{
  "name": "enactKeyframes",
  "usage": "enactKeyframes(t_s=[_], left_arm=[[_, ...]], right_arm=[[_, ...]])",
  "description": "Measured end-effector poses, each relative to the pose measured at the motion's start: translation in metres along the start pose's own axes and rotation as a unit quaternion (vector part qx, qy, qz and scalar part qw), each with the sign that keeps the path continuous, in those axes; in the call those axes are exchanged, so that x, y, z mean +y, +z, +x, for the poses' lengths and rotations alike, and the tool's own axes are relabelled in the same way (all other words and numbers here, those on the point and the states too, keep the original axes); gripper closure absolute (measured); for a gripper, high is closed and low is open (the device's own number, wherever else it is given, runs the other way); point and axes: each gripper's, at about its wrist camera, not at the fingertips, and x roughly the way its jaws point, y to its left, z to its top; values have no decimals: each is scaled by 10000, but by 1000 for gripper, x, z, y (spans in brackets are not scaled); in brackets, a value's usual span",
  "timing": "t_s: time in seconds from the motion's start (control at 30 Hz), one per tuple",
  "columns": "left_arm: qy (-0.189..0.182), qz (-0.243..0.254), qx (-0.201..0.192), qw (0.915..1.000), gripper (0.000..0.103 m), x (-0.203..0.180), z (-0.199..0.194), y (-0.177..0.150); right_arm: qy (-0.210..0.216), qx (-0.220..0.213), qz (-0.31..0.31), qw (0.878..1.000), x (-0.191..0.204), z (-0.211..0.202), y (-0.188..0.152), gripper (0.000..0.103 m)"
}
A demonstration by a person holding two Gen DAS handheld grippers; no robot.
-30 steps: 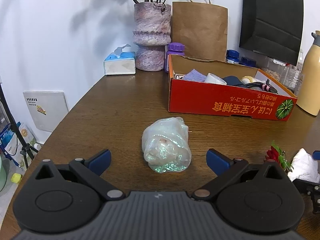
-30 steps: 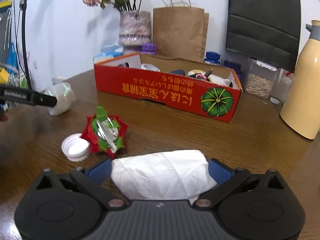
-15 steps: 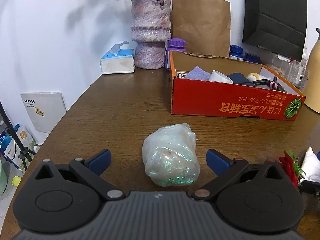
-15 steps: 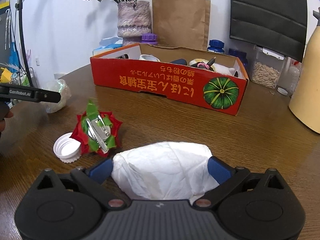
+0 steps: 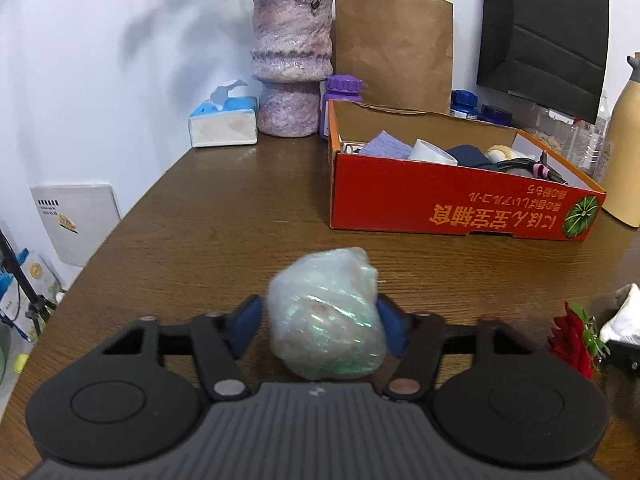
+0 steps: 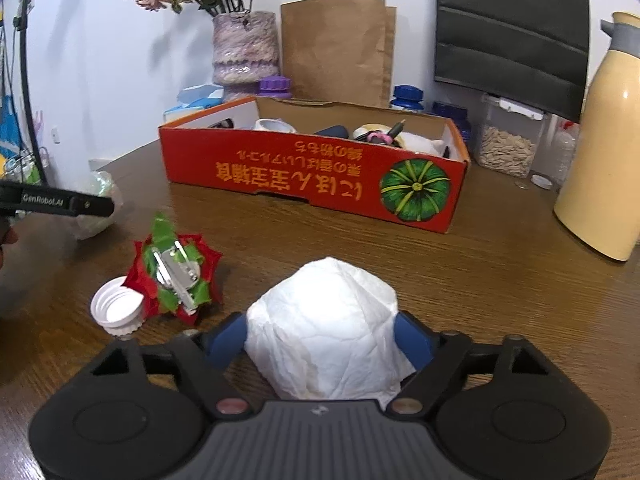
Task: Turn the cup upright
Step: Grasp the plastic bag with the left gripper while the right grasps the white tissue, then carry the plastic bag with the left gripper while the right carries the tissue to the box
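Observation:
A crumpled, translucent iridescent cup (image 5: 326, 312) lies on its side on the brown table (image 5: 224, 220), its base end toward the left wrist camera. My left gripper (image 5: 320, 324) is shut on the cup, with a blue pad (image 5: 390, 330) pressed to its right side and the other pad close at its left. The right wrist view shows that cup (image 6: 100, 190) at far left, behind the left gripper's black finger (image 6: 56, 202). My right gripper (image 6: 320, 340) is shut on a white crumpled paper wad (image 6: 324, 312) low over the table.
A red cardboard box (image 5: 460, 208) full of odds and ends stands mid-table. Behind it are a vase (image 5: 290, 68), a tissue box (image 5: 222, 122) and paper bags. A cream thermos (image 6: 600, 152) stands right. A red-green ornament (image 6: 176, 268) and a white cap (image 6: 116, 312) lie between the grippers. The table's edge curves away at left.
Both grippers have gone from wide open to shut. The left one moved forward around the iridescent cup, and the right one squeezed the white paper wad narrower and taller.

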Motion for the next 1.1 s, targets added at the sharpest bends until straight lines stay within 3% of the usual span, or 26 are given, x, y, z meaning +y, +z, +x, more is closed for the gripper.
enactKeyframes(t_s=[0.1,0.57,0.77,1.1], left_arm=[[-33,-6,-68,10000,54,0,-3,-1],[41,-5,-407,9992,58,-10,-25,-7],[55,-97,-520,9986,58,-16,-34,-12],[-36,-119,-559,9984,58,-32,-47,-14]], right_arm=[[-99,-46,45,9999,-1,-1,0,39],[-338,-207,-18,9992,2,-7,-1,58],[-405,-333,-38,9986,3,-11,0,64],[-486,-699,-120,9963,11,-24,-3,65]])
